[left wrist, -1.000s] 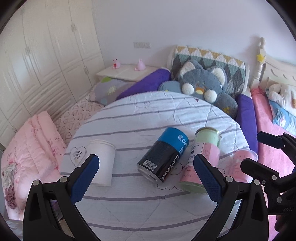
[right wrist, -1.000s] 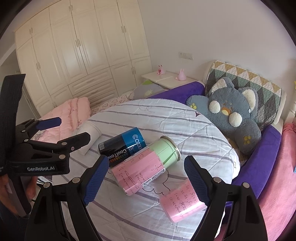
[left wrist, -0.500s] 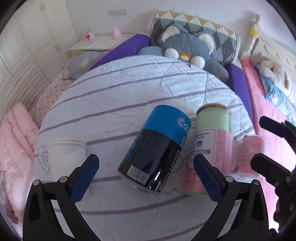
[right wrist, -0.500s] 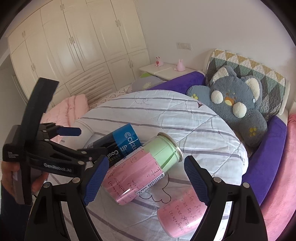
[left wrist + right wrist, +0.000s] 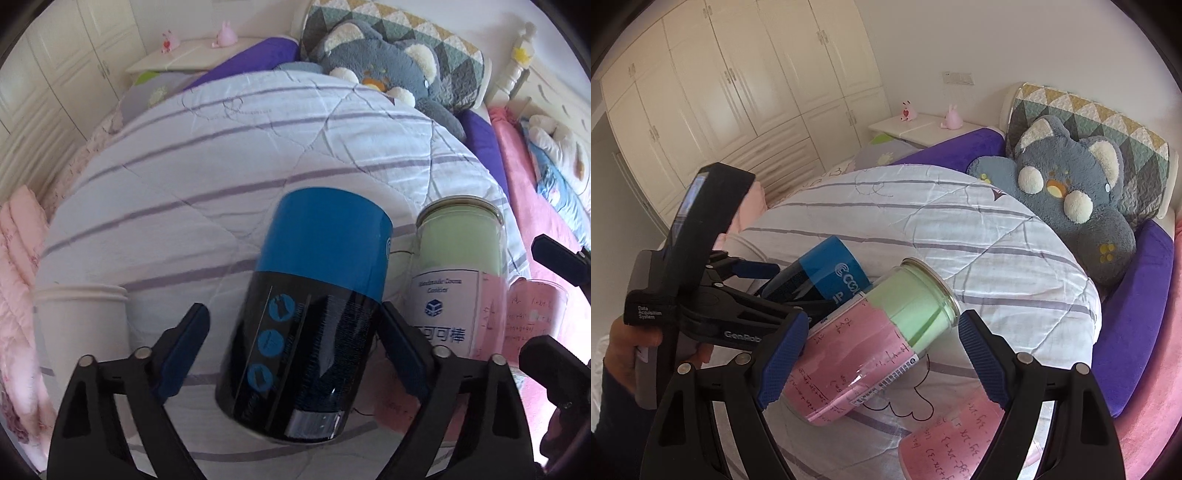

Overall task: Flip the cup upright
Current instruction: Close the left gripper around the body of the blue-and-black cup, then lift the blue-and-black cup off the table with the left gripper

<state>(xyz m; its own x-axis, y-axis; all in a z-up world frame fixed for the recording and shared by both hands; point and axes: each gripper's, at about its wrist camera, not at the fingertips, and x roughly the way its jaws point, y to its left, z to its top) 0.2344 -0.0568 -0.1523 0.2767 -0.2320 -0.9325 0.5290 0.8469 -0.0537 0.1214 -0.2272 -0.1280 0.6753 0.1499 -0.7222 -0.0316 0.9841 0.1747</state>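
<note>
A blue-and-black can-shaped cup (image 5: 310, 314) lies on its side on the round striped quilted table (image 5: 221, 155). My left gripper (image 5: 291, 350) is open, its fingers on either side of the cup's black end without touching. In the right wrist view the cup (image 5: 831, 273) lies behind a glass jar (image 5: 875, 343) with pink and green paper, also on its side. My right gripper (image 5: 879, 354) is open, straddling the jar from above. A small pink-papered glass (image 5: 956, 439) lies at the front right.
A white paper cup (image 5: 79, 325) stands upside down at the left of the table. The jar (image 5: 458, 280) lies just right of the blue cup. A grey plush cushion (image 5: 1075, 199) and purple bolster (image 5: 1130, 317) border the far and right sides.
My left gripper has moved forward and down, so the blue cup now sits between its fingers. My right gripper has closed in over the jar.
</note>
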